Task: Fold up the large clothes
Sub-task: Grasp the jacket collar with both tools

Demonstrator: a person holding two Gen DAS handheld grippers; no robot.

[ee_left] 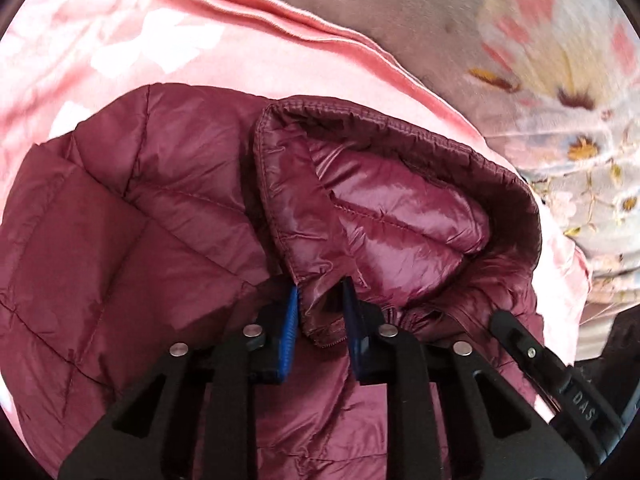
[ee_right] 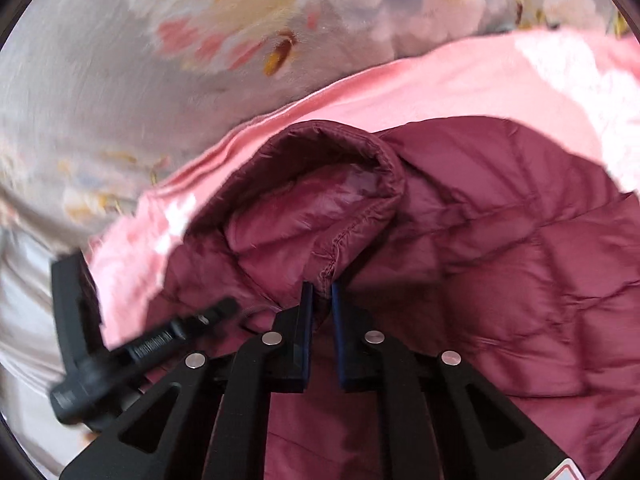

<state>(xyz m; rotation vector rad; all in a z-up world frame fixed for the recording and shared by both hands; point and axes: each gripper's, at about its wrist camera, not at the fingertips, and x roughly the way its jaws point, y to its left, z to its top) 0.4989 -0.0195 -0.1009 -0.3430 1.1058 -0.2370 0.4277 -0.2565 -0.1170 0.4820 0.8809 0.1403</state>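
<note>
A maroon quilted down jacket (ee_left: pixel 120 220) lies spread on pink cloth, its stand-up collar (ee_left: pixel 400 208) curling open toward me. In the left wrist view my left gripper (ee_left: pixel 322 312) is shut on one front end of the collar, where the zip edge hangs between the blue pads. The right wrist view shows the same jacket (ee_right: pixel 500 260) and collar (ee_right: pixel 312 208). There my right gripper (ee_right: pixel 321 300) is shut on the collar's other end, the stitched edge pinched between its pads. Each gripper's black body shows at the edge of the other's view.
Under the jacket lies a pink blanket (ee_left: pixel 120 40) with pale flowers, also in the right view (ee_right: pixel 440 80). Beyond it lies grey floral bedding (ee_left: pixel 520 40), (ee_right: pixel 120 60). The picture is motion-blurred at the edges.
</note>
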